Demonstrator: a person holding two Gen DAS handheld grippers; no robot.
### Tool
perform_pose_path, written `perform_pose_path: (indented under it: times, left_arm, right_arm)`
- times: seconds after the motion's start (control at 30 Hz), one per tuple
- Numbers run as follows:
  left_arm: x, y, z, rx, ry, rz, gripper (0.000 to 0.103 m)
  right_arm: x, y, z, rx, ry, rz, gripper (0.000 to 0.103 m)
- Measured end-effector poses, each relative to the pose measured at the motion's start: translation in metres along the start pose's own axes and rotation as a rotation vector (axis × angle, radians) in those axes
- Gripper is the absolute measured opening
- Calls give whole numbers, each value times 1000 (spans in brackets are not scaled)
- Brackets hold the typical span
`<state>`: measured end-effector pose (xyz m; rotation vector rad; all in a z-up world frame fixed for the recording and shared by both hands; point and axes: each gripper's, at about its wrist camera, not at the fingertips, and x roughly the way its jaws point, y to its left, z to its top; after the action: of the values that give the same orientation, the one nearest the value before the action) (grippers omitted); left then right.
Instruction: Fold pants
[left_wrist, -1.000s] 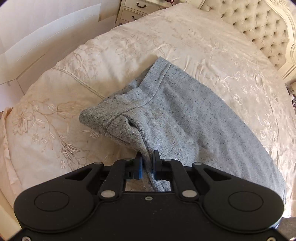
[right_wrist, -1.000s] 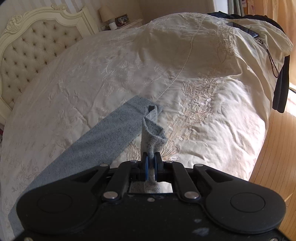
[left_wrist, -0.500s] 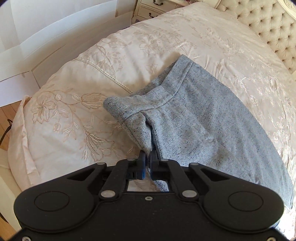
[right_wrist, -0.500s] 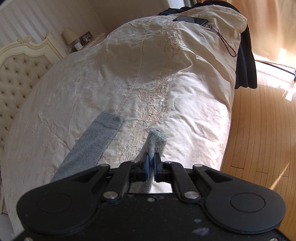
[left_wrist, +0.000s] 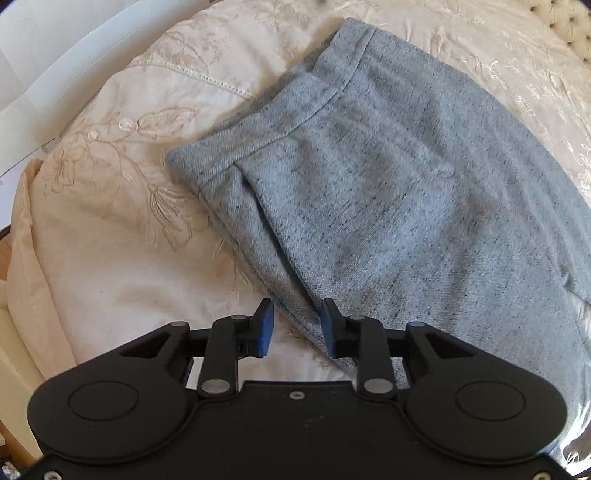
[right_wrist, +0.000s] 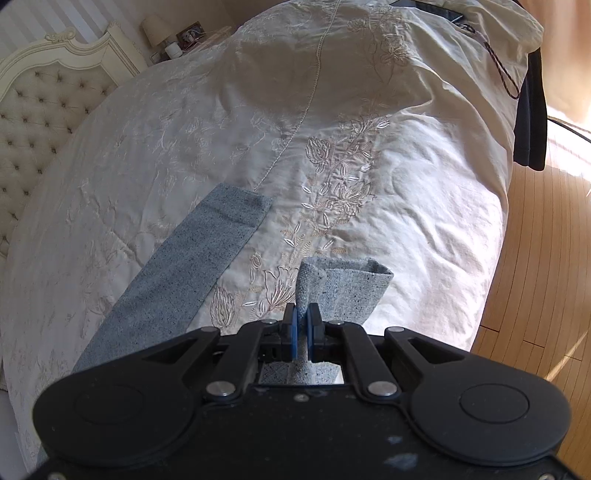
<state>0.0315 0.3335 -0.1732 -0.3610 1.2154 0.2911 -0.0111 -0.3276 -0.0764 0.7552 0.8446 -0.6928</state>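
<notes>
One pants (right_wrist: 343, 291) hem inside right tongs (right_wrist: 302, 325)

The pants (left_wrist: 388, 177) run off the right edge; the right gripper (right_wrist: 302, 326) body hides the pinched leg's near part.

Cream embroidered bedspread (right_wrist: 369, 110) fills view. Tufted headboard (right_wrist: 33, 110) far left, lamp (right_wrist: 157, 31) beside it. Dark garment (right_wrist: 530, 122) hangs far right over wood floor (right_wrist: 546, 258).

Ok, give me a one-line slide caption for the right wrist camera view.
Right gripper pinches one grey pant leg hem above the cream bedspread; the other leg lies flat.
</notes>
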Motion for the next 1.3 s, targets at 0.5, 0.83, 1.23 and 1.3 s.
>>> perform_pose_path:
  times: [0.5, 0.83, 1.23, 1.3]
  left_arm:
    - [39, -4, 12, -179, 6, -84, 64]
    - [-48, 12, 40, -337, -60, -256, 11]
    - [-65, -37, 120, -383, -86, -217, 10]
    - [-53, -55, 139, -382, -91, -199, 10]
  right_arm:
    - [20, 26, -1, -84, 43, 7, 6]
    - [-3, 9, 12, -2, -8, 29, 6]
    - [-8, 12, 59, 156, -95, 114, 6]
    - [10, 25, 68, 149, -88, 114, 6]
